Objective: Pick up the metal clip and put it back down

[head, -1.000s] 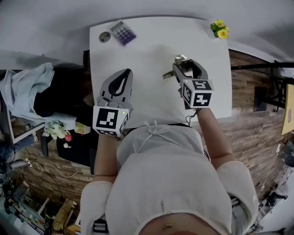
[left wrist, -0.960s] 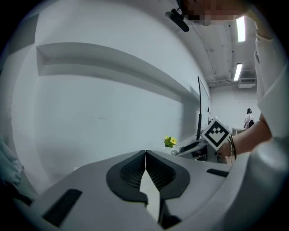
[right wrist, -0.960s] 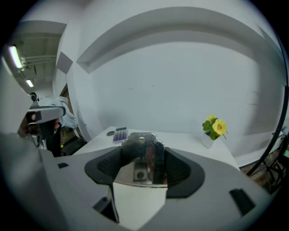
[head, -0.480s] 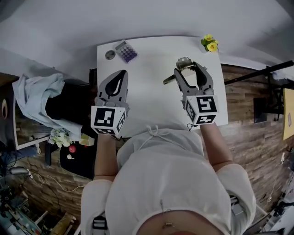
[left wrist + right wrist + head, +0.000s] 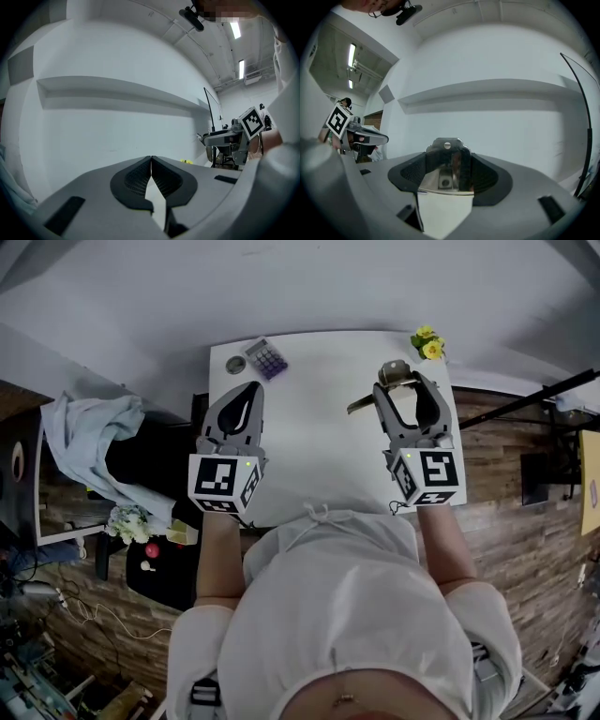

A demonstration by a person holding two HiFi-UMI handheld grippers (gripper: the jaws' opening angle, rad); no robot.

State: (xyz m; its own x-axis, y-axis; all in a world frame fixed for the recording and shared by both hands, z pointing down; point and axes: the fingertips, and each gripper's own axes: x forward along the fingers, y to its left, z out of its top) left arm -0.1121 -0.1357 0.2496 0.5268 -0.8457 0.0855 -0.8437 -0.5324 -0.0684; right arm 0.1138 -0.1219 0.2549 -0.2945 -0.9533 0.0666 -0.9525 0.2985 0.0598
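The metal clip [image 5: 391, 374] is a shiny steel clamp with a long flat tongue sticking out to the left. My right gripper [image 5: 401, 381] is shut on it and holds it up above the white table [image 5: 319, 427]. In the right gripper view the clip [image 5: 447, 164] fills the gap between the two dark pads, its flat plate pointing toward the camera. My left gripper [image 5: 243, 396] hovers over the table's left side, jaws shut with nothing between them; in the left gripper view its pads meet at the tips [image 5: 151, 161].
A purple calculator [image 5: 266, 357] and a small round tin [image 5: 235, 364] lie at the table's far left corner. Yellow flowers [image 5: 427, 343] stand at the far right corner. A dark side table with cloth [image 5: 89, 442] stands left of the table.
Both grippers have risen away from the table and point more level. The right gripper still carries the clip. The head view has shifted, so the table looks smaller.
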